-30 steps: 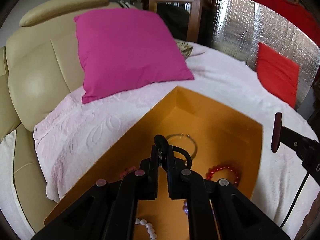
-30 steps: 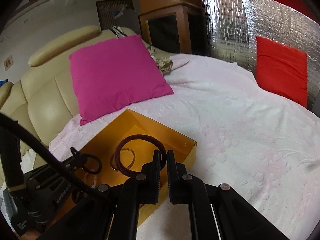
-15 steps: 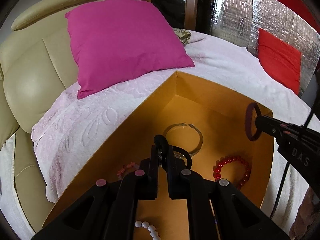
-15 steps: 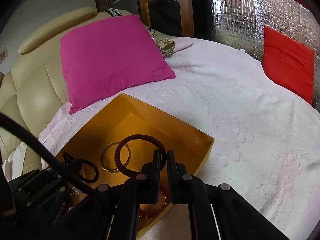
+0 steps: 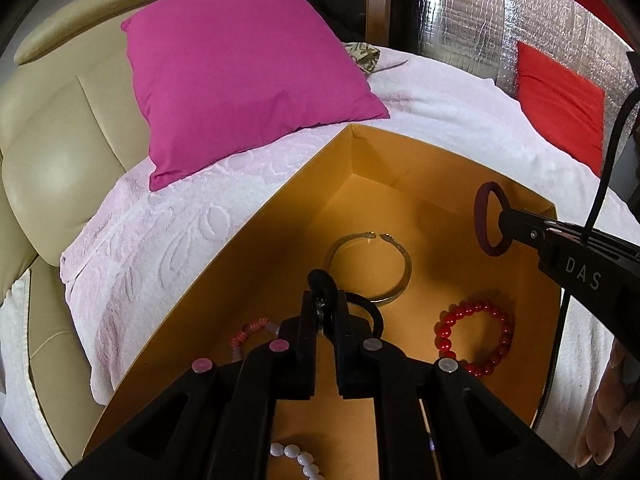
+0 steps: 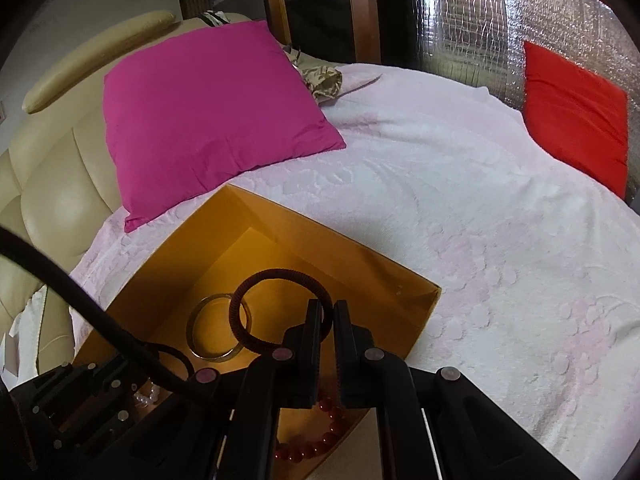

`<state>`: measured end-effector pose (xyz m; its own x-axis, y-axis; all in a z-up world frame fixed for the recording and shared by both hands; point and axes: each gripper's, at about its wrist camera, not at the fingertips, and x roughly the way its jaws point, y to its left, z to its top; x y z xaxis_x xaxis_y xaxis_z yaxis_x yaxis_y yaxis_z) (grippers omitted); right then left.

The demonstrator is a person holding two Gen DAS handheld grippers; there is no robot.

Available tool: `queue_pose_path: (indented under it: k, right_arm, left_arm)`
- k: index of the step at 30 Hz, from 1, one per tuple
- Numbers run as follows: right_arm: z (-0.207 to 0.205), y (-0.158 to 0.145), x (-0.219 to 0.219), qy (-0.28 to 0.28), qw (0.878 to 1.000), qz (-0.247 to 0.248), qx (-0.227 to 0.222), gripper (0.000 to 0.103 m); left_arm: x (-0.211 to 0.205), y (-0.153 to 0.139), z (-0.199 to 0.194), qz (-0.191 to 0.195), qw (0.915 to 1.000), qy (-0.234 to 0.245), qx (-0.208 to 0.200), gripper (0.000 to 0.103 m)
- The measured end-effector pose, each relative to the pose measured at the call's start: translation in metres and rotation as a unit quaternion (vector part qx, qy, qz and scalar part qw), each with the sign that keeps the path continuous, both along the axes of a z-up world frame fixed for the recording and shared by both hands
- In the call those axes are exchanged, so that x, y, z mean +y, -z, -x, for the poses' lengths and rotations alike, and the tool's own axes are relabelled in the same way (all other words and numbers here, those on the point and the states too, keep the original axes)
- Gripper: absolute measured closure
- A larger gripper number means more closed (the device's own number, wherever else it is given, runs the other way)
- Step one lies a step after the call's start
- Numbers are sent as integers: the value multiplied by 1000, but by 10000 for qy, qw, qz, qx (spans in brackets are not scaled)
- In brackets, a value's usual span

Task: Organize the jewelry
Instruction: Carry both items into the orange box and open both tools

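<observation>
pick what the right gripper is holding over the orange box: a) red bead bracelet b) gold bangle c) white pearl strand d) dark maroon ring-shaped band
d: the right gripper is pinched on the dark maroon band above the orange box, while the gold bangle and red bead bracelet lie on the box floor.

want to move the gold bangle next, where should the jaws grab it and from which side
Grip the gold bangle on its closed band nearest the left gripper, coming straight down, one jaw inside the ring and one outside. It lies flat on the floor of the orange box, so a sideways pinch has no purchase. Avoid the far side, where the band has an open gap.
</observation>
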<state>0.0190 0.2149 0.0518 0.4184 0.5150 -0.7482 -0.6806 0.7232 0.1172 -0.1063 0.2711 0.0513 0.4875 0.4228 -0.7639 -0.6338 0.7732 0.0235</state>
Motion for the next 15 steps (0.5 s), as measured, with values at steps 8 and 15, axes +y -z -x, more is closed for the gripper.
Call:
queue_pose_path:
  k: [8,15]
  right_arm:
    - [-7,7,3,82,9998,9,178,95]
    - [-11,9,2,112,9995,-1,297,92]
  left_arm:
    - [2,6,-3,6,9999,8,160,93]
    - [1,4,-3,-113,9998,28,178,60]
